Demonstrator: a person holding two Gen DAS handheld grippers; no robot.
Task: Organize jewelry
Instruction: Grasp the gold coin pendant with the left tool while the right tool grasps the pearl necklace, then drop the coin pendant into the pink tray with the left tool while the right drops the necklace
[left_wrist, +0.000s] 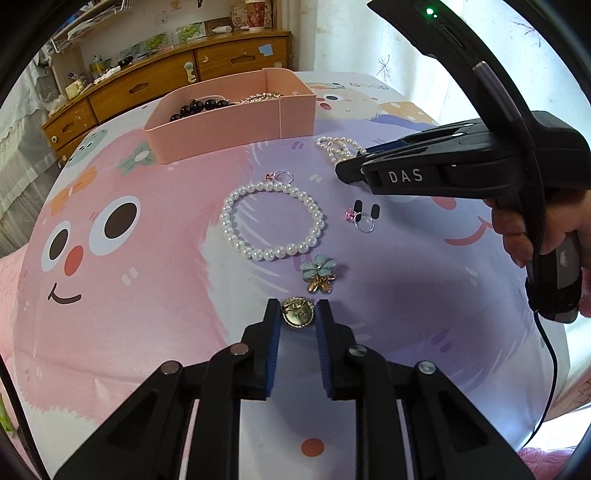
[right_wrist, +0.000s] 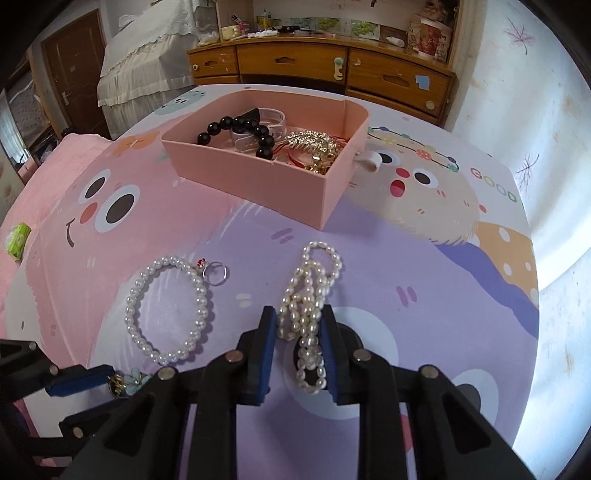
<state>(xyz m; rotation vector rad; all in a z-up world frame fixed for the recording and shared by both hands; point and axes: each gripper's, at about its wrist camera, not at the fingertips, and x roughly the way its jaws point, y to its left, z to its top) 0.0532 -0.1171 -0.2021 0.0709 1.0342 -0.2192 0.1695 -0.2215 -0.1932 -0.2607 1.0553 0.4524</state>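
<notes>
A pink box (left_wrist: 236, 125) (right_wrist: 258, 177) holds black beads and gold jewelry. On the cartoon cloth lie a round pearl bracelet (left_wrist: 271, 221) (right_wrist: 168, 306), two rings (left_wrist: 364, 219) (left_wrist: 280, 176), a teal flower brooch (left_wrist: 319, 273) and a small-pearl strand (right_wrist: 308, 295). My left gripper (left_wrist: 297, 314) is open, its fingers either side of a round gold brooch (left_wrist: 297, 313). My right gripper (right_wrist: 297, 332) (left_wrist: 345, 171) is open, its fingers straddling the small-pearl strand on the cloth.
A wooden drawer unit (right_wrist: 332, 70) stands behind the table, with cups and clutter on top. A covered bed (right_wrist: 147, 55) is at the far left. A small green packet (right_wrist: 17, 238) lies at the left edge of the cloth.
</notes>
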